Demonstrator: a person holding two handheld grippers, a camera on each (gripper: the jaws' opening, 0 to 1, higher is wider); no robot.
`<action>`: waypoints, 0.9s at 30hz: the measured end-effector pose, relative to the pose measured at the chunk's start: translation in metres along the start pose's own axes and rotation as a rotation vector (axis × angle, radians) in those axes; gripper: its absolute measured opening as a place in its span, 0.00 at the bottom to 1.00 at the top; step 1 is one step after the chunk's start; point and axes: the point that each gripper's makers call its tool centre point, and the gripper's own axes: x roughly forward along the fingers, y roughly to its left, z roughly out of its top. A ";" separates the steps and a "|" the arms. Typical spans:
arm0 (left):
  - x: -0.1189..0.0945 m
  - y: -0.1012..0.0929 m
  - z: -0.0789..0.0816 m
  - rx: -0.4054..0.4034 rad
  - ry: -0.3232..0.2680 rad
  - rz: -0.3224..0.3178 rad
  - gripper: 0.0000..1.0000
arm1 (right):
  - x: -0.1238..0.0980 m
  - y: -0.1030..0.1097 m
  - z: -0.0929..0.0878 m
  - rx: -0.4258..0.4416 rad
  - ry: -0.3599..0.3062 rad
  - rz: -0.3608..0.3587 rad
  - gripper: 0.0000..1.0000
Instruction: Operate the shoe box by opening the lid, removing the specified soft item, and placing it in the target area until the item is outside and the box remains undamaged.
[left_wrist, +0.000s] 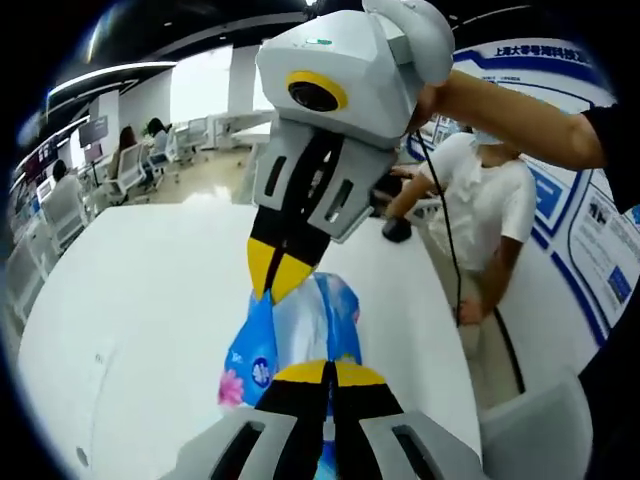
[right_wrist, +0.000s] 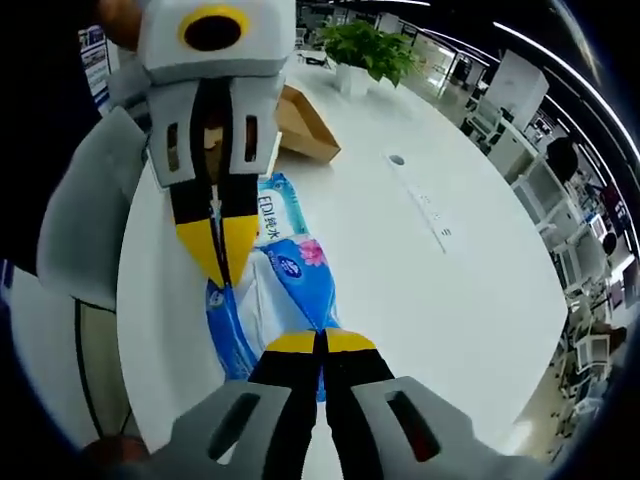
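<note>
Tissue pack (left_wrist: 300, 335) | ends hidden, clenched by left gripper (left_wrist: 328, 372) and right gripper (right_wrist: 320, 341) | shoe box (right_wrist: 300, 125) partly hidden

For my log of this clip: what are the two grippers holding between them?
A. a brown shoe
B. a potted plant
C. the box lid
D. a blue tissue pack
D: the left gripper and right gripper each pinch an end of the blue tissue pack.
</note>
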 end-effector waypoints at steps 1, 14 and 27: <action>0.002 0.001 0.000 0.000 0.002 -0.002 0.00 | 0.001 -0.002 -0.004 0.001 0.008 0.001 0.00; 0.039 0.008 -0.003 -0.027 0.020 -0.042 0.00 | 0.016 -0.016 -0.037 -0.002 0.066 -0.003 0.00; 0.059 0.008 -0.026 -0.056 0.061 -0.070 0.00 | 0.045 -0.009 -0.060 -0.023 0.099 0.013 0.00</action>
